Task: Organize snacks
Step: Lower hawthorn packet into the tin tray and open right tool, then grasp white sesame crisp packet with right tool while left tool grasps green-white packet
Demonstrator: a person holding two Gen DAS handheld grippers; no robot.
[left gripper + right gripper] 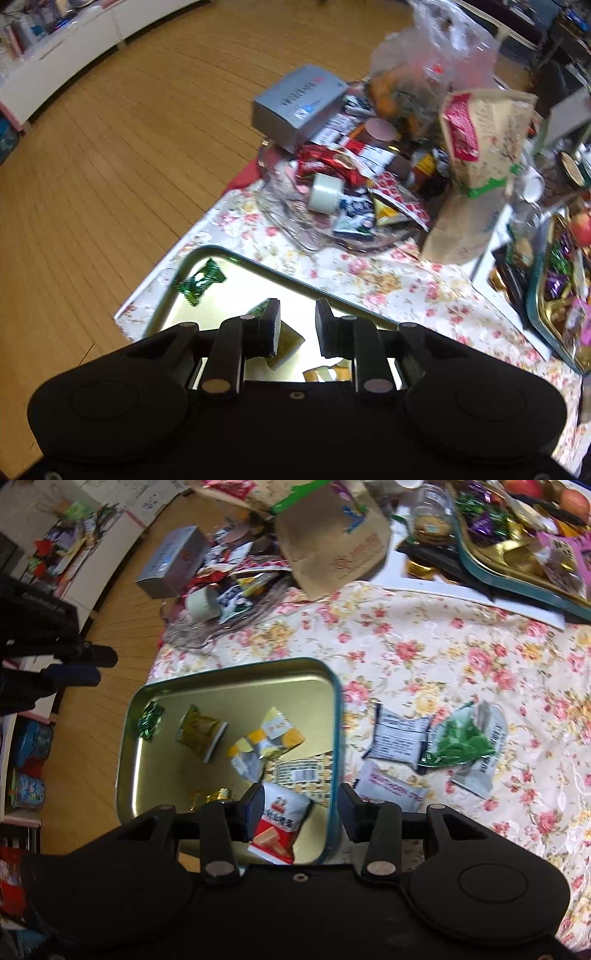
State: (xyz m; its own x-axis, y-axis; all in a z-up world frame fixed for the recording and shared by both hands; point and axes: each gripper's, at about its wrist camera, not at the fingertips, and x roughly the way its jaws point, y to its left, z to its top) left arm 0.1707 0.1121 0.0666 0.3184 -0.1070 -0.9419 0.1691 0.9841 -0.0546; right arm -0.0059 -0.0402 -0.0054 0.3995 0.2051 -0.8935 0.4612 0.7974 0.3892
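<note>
We held both grippers over the tin tray (334, 716) on the floral cloth (424, 646). Our left gripper (297, 325) and right gripper (301, 806) both gaped wide, gripping nothing. We counted seven snack packets in the tray, the red-and-white one (280, 823) nearest, and four packets (399, 734) lying just right of it.

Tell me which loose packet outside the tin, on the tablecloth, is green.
The crinkled green packet, rightmost of the group beside the tin. The others there are a dark packet with white print and a pale white one.
</note>
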